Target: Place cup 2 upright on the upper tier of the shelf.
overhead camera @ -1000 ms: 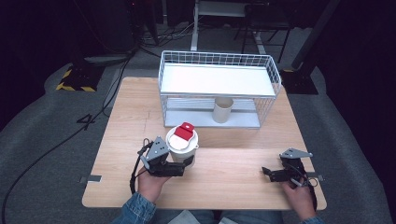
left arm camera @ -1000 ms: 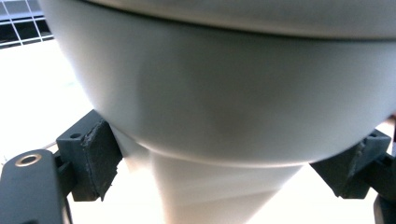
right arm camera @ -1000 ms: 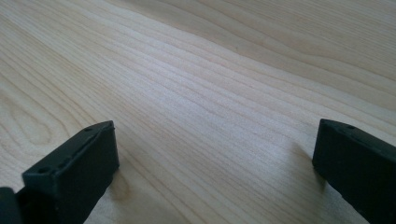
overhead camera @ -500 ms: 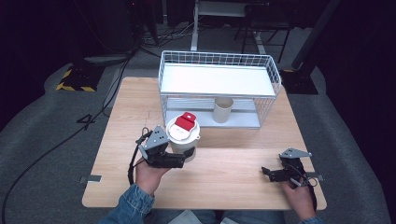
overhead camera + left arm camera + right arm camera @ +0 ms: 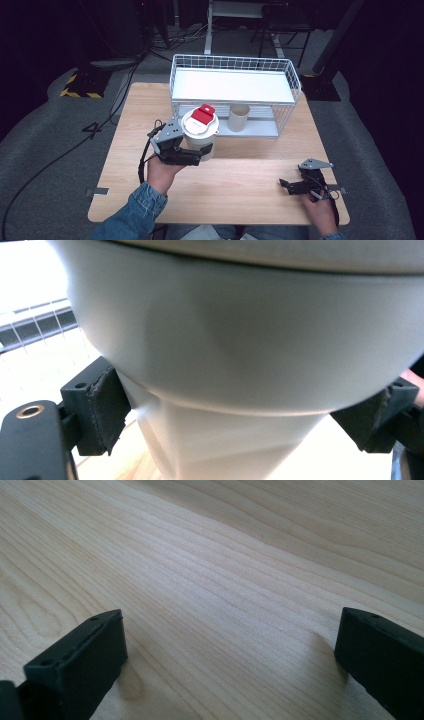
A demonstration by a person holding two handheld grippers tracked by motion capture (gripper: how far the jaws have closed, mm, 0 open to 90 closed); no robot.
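Left gripper (image 5: pixel 200 156) pinches white cup (image 5: pixel 199 139), upright, red-tabbed lid up, before wire basket (image 5: pixel 235 70); right gripper (image 5: pixel 286 184) spread.

The right tool (image 5: pixel 230 655) rests with its two black jaws spread wide over the bare, pale wooden table (image 5: pixel 240 570).

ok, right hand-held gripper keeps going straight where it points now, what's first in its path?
The right hand-held gripper points left across the bare wooden table, jaws open. Its line looks free to the table's left edge; the white container in the left hand-held gripper seems farther back, though depth is unclear.
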